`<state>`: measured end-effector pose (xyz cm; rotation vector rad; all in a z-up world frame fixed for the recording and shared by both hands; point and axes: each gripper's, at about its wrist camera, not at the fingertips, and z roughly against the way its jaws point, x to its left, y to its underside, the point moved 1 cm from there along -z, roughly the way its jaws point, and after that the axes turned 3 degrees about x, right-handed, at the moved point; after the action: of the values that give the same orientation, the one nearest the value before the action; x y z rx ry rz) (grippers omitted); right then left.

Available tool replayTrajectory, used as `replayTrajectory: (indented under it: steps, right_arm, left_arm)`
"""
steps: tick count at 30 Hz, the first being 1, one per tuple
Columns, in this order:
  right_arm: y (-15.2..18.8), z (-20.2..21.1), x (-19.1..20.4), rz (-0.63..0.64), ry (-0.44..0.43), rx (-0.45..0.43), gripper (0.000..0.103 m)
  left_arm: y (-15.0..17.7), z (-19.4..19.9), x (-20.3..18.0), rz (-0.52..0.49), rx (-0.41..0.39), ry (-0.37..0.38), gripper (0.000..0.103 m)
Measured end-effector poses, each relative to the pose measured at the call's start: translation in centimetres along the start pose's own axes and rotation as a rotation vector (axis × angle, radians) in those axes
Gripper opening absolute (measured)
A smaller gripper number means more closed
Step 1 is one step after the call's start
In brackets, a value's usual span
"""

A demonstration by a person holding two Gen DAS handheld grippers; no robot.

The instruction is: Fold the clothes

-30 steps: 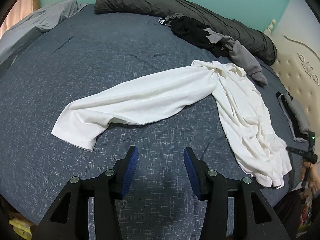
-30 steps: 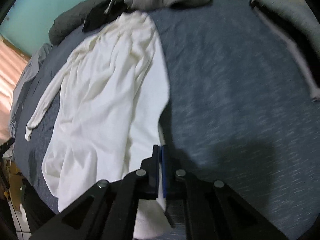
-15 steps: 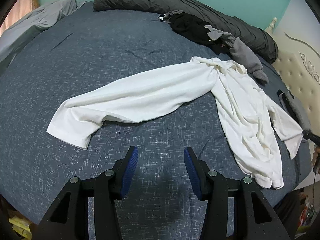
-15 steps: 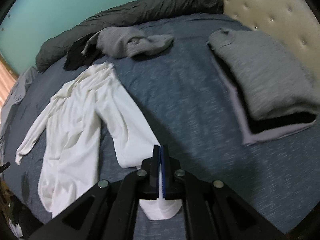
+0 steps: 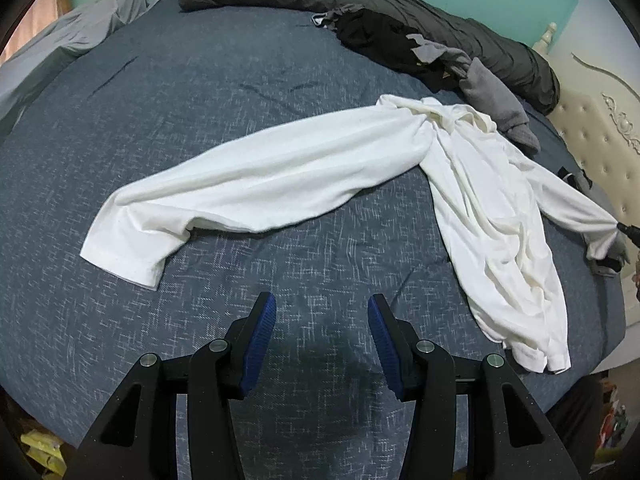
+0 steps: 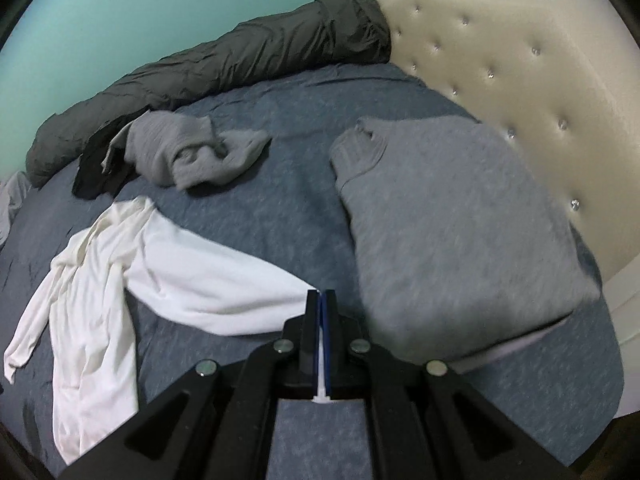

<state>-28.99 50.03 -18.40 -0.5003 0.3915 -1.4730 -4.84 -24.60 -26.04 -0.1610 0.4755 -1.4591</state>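
The folding of the white long-sleeved cotton shirt (image 5: 480, 184) has barely begun, judging by how it lies: the body is bunched in long wrinkles on the dark blue flecked bedspread (image 5: 200, 80), one sleeve (image 5: 260, 176) stretches flat and unfolded toward the left, and no fold is made yet. The right gripper (image 6: 321, 300) has its jaws pressed together on the cuff of the other sleeve (image 6: 224, 284), a sliver of white cloth showing between the pads, and draws that sleeve out sideways from the body. The left gripper (image 5: 322, 316) hangs over bare bedspread near the first sleeve's cuff, jaws apart and holding nothing. Spreading the shirt flat, bringing in both sleeves and folding the body all look left to do. A grey knit sweater (image 6: 452, 240) lies already folded beside the cream tufted headboard (image 6: 500, 60). A crumpled grey garment (image 6: 192, 156) and a black one (image 6: 94, 176) wait unfolded near a rolled dark grey duvet (image 6: 224, 68) set against the turquoise wall (image 6: 160, 8).
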Motion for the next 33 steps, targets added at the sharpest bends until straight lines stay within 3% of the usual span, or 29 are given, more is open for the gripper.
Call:
replayTrajectory:
  steps: [9, 10, 12, 15, 17, 20, 27, 33]
  right_arm:
    - [0.9, -3.0, 1.1, 0.066, 0.079, 0.024, 0.005]
    - [1.3, -2.5, 1.3, 0.066, 0.070, 0.008, 0.007]
    - [1.7, -1.2, 1.6, 0.070, 0.060, -0.023, 0.022]
    - [3.0, 0.7, 2.9, 0.064, -0.057, -0.019, 0.032]
    - [4.5, 1.1, 4.2, 0.054, -0.181, 0.036, 0.045]
    - [7.6, 1.3, 7.2, 0.083, -0.323, 0.139, 0.046]
    - [15.3, 0.2, 13.9, 0.197, -0.445, 0.360, 0.049]
    - [20.0, -0.5, 17.0, 0.224, -0.458, 0.465, 0.054]
  left_arm:
    - [-0.4, -0.4, -2.0, -0.022, 0.023, 0.016, 0.052]
    - [-0.4, -0.4, -2.3, -0.027, 0.024, 0.019, 0.052]
    - [-0.4, -0.4, -3.4, -0.041, 0.026, 0.031, 0.052]
    - [-0.3, -0.4, -4.8, -0.056, 0.026, 0.059, 0.052]
    - [-0.2, -0.4, -5.8, -0.066, 0.030, 0.077, 0.052]
    - [0.5, -0.7, -7.9, -0.087, 0.039, 0.108, 0.054]
    - [2.6, -0.8, -11.9, -0.139, 0.057, 0.170, 0.058]
    - [4.1, -0.1, -14.1, -0.196, 0.067, 0.177, 0.059]
